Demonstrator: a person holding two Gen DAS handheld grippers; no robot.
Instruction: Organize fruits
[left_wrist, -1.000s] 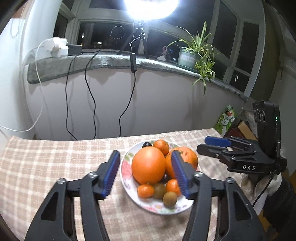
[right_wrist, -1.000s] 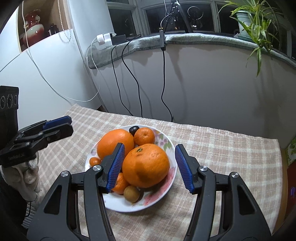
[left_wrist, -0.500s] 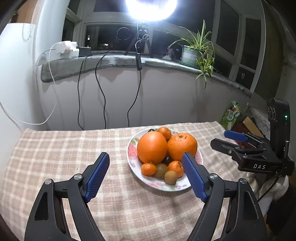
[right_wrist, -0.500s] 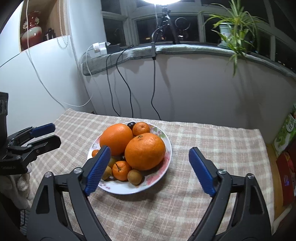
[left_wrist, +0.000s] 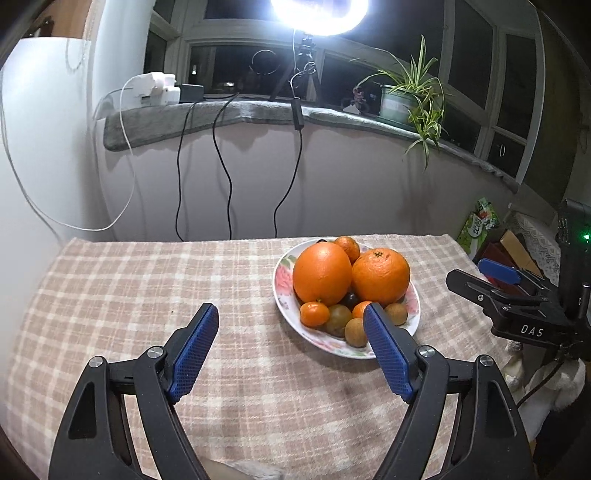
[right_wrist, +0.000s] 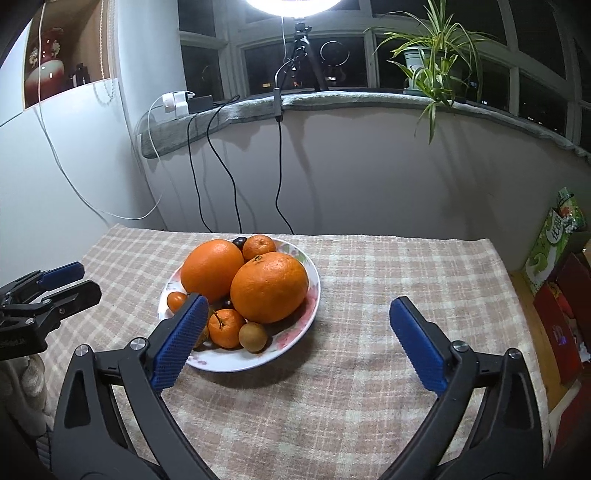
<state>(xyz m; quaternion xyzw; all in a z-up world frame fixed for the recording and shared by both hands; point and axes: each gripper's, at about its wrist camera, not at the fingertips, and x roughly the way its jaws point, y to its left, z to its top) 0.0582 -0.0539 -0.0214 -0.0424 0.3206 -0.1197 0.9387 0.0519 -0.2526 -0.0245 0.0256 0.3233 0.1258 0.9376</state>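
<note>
Left gripper (left_wrist: 291, 343): its two blue-padded fingers are spread wide apart with nothing between them. It hovers above bare cloth, just left of the plate; its right fingertip overlaps the plate's near edge in the left wrist view.

Right gripper (right_wrist: 295, 332): jaws also wide apart and empty, held above the cloth on the near right side of the plate. Its left fingertip overlaps the plate's near-left rim in its own camera; whether it touches cannot be told.

Fruits: all piled on one floral plate (right_wrist: 295, 343) near the far middle of the table. Two large oranges (right_wrist: 269, 288) sit side by side on top, touching. Small mandarins (right_wrist: 225, 328), brown kiwi-like fruits (right_wrist: 253, 336) and a dark grape or plum (right_wrist: 239, 242) are wedged around and beneath them.

Table: covered by a beige checked cloth (left_wrist: 147, 288), with open space on both sides of the plate.

Risk, the pile: the oranges rest on smaller round fruit. Lifting or nudging one would probably shift the others, and a small fruit could roll over the shallow rim.

Risk, the grip: the oranges are broad, smooth and round, so jaws closing off-centre could squeeze one out sideways.

Risk, the plate: it sits loose on soft cloth, so a finger catching the rim could tip or slide it.

Risk, the grippers: both are close to the same plate and could collide if they reach in together.
</note>
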